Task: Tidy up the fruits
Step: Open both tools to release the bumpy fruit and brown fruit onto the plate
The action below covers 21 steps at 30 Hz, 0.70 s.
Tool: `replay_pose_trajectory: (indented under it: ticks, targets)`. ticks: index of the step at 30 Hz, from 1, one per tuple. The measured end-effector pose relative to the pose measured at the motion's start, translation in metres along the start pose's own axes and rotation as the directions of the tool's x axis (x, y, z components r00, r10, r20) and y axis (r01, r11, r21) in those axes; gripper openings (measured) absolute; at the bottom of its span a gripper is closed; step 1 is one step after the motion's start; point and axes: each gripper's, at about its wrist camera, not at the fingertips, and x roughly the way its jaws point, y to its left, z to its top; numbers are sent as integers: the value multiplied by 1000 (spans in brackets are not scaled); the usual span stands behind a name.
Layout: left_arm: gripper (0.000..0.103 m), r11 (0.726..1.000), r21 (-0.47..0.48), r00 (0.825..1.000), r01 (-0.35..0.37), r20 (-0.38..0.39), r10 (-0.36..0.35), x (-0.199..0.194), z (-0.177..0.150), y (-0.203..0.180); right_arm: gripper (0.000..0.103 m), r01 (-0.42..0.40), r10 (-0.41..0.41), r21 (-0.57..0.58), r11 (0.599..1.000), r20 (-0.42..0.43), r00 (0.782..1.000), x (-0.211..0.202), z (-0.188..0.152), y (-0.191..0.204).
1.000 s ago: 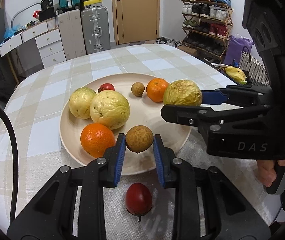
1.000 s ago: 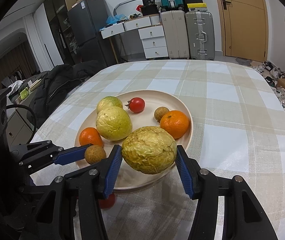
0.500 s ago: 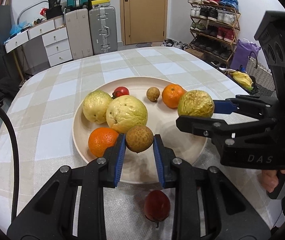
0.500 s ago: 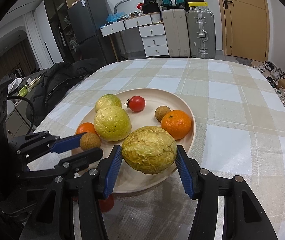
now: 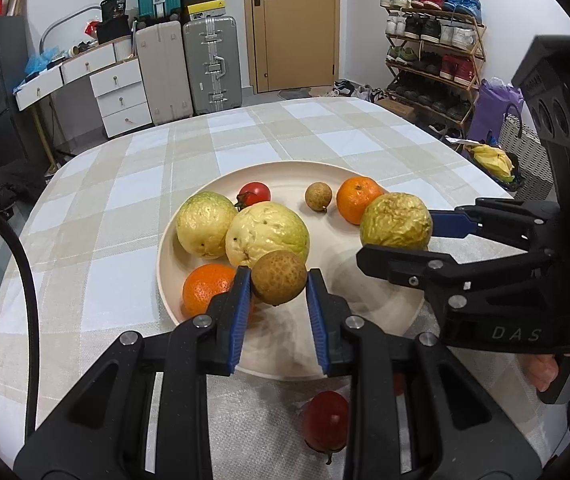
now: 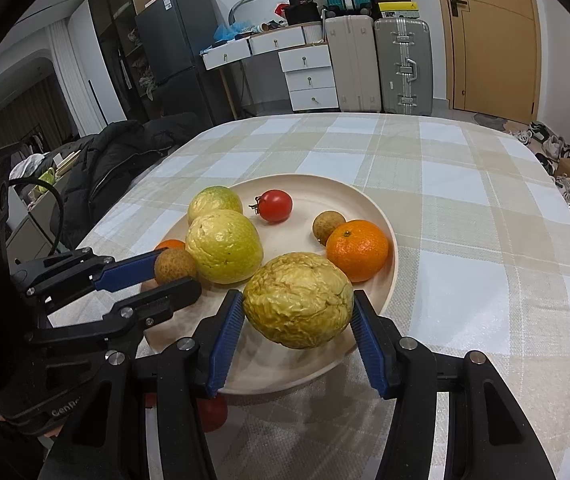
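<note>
Brown and rough: the small brown fruit [image 5: 279,283] I have clamped between the blue pads [image 5: 240,312] of my left gripper [image 5: 279,286].
Left jaws: closed tight on that fruit, pads pressing both its sides; it hangs over the near part of the plate [image 5: 369,356], clear of the plate's surface.
Right gripper [image 6: 297,308]: its jaws are clamped on the wrinkled yellow fruit [image 6: 299,306], one pad on each flank.
Wrinkled fruit's place: lifted over the plate's near-right portion, just beside the right-hand orange [image 6: 357,250] as the right camera sees it.
Plate: cream, round, lying on the checked cloth [image 6: 465,208] of the worktop, towards its near edge.
On the plate: two pale yellow-green fruits [image 5: 267,234] touching one another at the left; a second orange [image 5: 205,290] at the near-left rim, partly behind my left pad; a red tomato [image 6: 275,205] towards the far rim; another small brown fruit [image 6: 327,227] touching the right-hand orange.
Off the plate: a dark red fruit [image 5: 325,420] on the cloth at the worktop's near edge, just outside the plate's rim, seen between my left gripper's arms.
My right hand [image 5: 545,368]: wrapped round the right gripper's handle at the right border of the left view.
</note>
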Motion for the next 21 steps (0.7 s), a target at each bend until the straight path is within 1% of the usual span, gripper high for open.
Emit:
replay_pose_trajectory:
  ticks: [6,14,18,19,20,21]
  targets:
    - [25,1000,24,1000,-6,-5,6,1,-3,-8,55,7,-7,2,1000,-2,1000,3,2,-2]
    - [25,999,31,1000,13,-16,-13,1,-6,-10,55,4,-4,-5,1000,0,1000,1,1,-1]
    - [25,999,31,999,30,-32,-29,0,-8,-8,56,28,-27,-26,999,11,1000,-5,-1,1]
    - [25,999,28,999,32,-33,-31,-2,-9,-8,58,35,-35,-26,999,17,999,-8,-2,0]
    - [26,999,25,999,35,-34,-34,-3,-10,-7,67,42,-42,-20,999,25,999,-12,-3,-1]
    - [26,999,21,999,37,-34,-36,-5,-11,-6,71,46,-46,-12,999,36,998,-15,-5,-2]
